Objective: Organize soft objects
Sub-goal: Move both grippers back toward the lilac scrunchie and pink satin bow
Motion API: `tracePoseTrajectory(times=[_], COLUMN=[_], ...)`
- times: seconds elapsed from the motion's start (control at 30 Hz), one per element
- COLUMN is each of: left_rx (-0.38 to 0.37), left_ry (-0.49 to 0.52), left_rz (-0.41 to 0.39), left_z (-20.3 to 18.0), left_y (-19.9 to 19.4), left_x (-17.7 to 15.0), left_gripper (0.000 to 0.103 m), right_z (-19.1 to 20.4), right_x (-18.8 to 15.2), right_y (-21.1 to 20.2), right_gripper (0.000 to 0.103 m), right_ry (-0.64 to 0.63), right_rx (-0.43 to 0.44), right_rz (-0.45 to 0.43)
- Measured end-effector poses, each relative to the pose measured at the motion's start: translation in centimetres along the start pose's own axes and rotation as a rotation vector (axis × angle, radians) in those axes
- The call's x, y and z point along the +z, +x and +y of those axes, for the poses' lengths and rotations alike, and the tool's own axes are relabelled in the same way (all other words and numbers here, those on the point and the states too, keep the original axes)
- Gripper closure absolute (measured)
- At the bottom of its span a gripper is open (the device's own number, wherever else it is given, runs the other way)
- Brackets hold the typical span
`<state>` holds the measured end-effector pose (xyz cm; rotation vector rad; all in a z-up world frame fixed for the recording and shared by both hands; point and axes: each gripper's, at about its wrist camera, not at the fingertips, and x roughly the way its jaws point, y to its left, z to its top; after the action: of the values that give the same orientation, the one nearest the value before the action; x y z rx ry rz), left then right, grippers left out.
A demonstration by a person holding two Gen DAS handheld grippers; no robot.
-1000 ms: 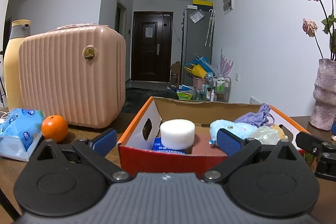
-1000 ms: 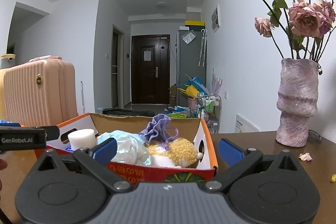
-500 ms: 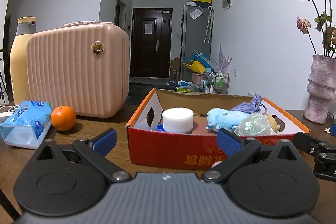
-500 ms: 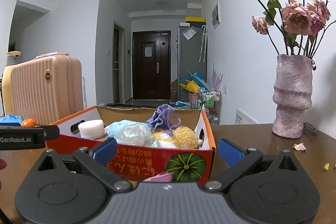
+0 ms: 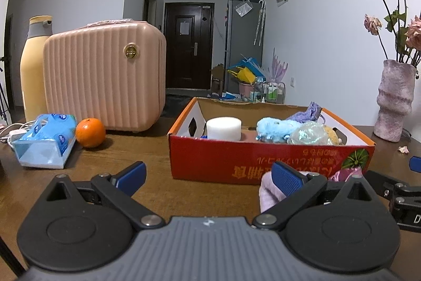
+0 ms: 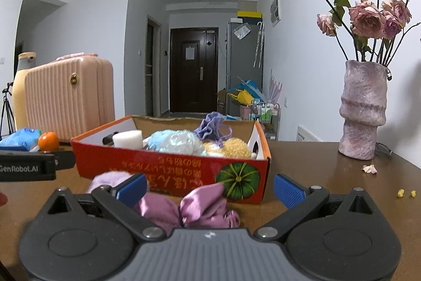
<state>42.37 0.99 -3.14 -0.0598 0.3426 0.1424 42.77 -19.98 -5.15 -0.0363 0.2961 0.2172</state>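
Note:
An orange-red cardboard box [image 5: 236, 162] [image 6: 168, 165] stands on the brown table and holds a white foam cylinder [image 5: 223, 128] [image 6: 128, 138], a blue plush [image 5: 276, 129], a shiny clear bag [image 5: 306, 136], a yellow fluffy toy [image 6: 234, 148] and a purple crocheted pouch [image 6: 211, 127]. In front of the box lies a pink satin bow item [image 6: 194, 207] [image 5: 268, 188]. My left gripper [image 5: 209, 179] is open, left of the bow. My right gripper [image 6: 210, 188] is open just behind the bow, with the bow between its fingers' line.
A pink ribbed suitcase [image 5: 105, 80], a tall yellow bottle [image 5: 33, 70], a blue tissue pack [image 5: 43, 142] and an orange [image 5: 90, 132] stand at the left. A purple vase [image 6: 364, 109] with dried roses stands at the right, with petals and crumbs [image 6: 369, 168] nearby.
Both grippers have pulled back and lowered from the box. The pink bow item in front of the box has come into view between the right gripper's fingers.

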Motion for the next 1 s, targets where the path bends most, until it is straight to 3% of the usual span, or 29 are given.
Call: tracePoseTrajectory(times=[0.6, 1.0], left_rx=[-0.017, -0.012], left_ry=[0.005, -0.015], left_rz=[0.045, 0.079], left_z=[1.2, 2.0], left_y=[-3.2, -2.4], left_x=[-1.6, -1.3], left_gripper=[0.0, 0.0], right_z=[1.5, 1.7], right_x=[-1.2, -1.0], right_y=[-3.4, -0.5], right_gripper=[0.0, 0.0], right_ry=[-0.031, -0.014], right_rx=[0.011, 0.003], right_rz=[0.038, 0.144])
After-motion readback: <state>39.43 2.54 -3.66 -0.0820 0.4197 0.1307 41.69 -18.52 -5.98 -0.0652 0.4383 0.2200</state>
